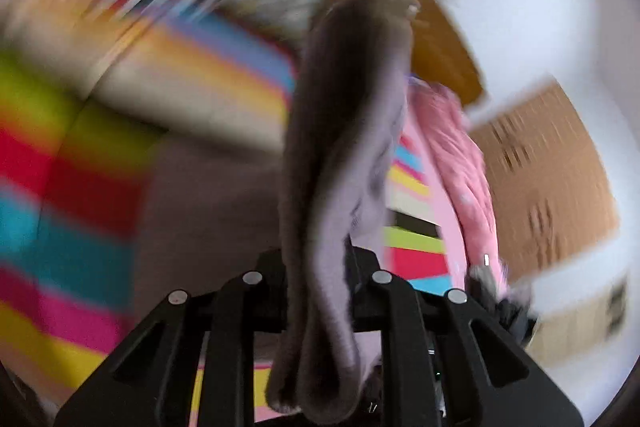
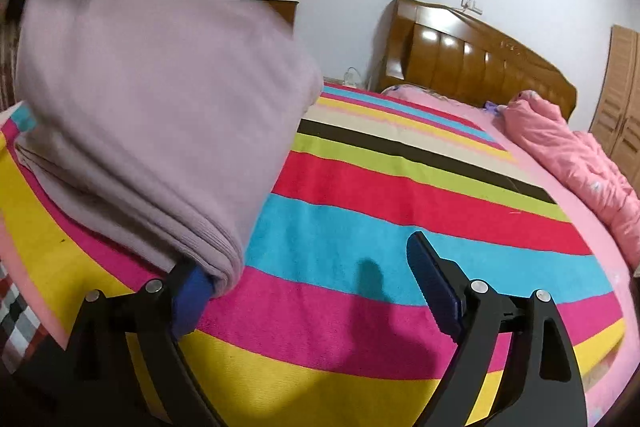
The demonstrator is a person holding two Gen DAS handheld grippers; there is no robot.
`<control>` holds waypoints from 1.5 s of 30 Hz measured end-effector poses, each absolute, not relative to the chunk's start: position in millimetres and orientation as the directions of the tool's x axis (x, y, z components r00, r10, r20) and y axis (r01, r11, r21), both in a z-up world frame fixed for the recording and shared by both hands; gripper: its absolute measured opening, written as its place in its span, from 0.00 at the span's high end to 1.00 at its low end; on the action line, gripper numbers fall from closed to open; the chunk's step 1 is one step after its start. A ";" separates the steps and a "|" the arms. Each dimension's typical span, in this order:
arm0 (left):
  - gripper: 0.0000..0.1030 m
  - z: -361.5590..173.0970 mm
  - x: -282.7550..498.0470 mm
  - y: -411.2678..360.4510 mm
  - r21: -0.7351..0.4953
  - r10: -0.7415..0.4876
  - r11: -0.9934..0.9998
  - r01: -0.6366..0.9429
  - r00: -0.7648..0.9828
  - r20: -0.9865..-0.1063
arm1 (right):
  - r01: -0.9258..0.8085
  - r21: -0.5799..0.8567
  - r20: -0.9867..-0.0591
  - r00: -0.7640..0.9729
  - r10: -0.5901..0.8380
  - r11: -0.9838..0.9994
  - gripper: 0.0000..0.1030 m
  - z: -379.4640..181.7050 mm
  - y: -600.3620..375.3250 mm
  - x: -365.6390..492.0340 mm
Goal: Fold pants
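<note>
Just 1 pants [image 1: 344, 131], pinched in left hand-held gripper [image 1: 316, 267].

The left gripper [image 1: 320, 267] is angled downward, its jaws clamped on a bunched fold of the pants [image 1: 344, 131]. The right gripper [image 2: 312, 291] is angled downward, jaws spread wide, nothing clamped between them.

Lilac knit pants [image 2: 152, 115], folded in layers, hang raised; lower edge drapes on the striped blanket [image 2: 380, 227]
</note>
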State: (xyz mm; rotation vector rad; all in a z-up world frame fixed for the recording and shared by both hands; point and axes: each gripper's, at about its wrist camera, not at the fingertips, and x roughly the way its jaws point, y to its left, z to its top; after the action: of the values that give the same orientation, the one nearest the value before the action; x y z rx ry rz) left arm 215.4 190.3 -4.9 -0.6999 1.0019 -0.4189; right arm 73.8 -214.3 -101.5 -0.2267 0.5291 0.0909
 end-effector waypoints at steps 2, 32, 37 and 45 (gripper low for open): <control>0.81 -59.6 211.3 210.5 -0.738 -0.632 0.672 -0.070 0.465 -0.620 | -0.145 -0.225 -0.497 0.868 0.014 0.964 0.18 -101.8 -208.9 71.4; 0.10 -58.1 132.5 105.2 0.022 -0.014 0.999 0.040 0.739 -0.674 | -0.458 -0.013 -0.535 0.754 0.381 0.889 0.67 -85.7 -162.8 71.4; 0.01 -67.6 138.0 113.5 -0.066 -0.057 0.998 0.015 0.722 -0.689 | -0.445 0.001 -0.561 0.741 0.369 0.896 0.66 -78.0 -161.0 74.4; 0.01 -72.6 143.1 105.9 -0.055 -0.049 0.998 0.016 0.726 -0.686 | -0.444 -0.048 -0.528 0.772 0.354 0.895 0.66 -90.5 -157.6 65.2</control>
State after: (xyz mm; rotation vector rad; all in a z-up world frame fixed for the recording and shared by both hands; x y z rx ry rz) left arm 143.1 105.9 -72.6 -0.0459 0.7575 -0.0360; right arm 65.2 -157.6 -90.5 -0.1743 0.5357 0.4349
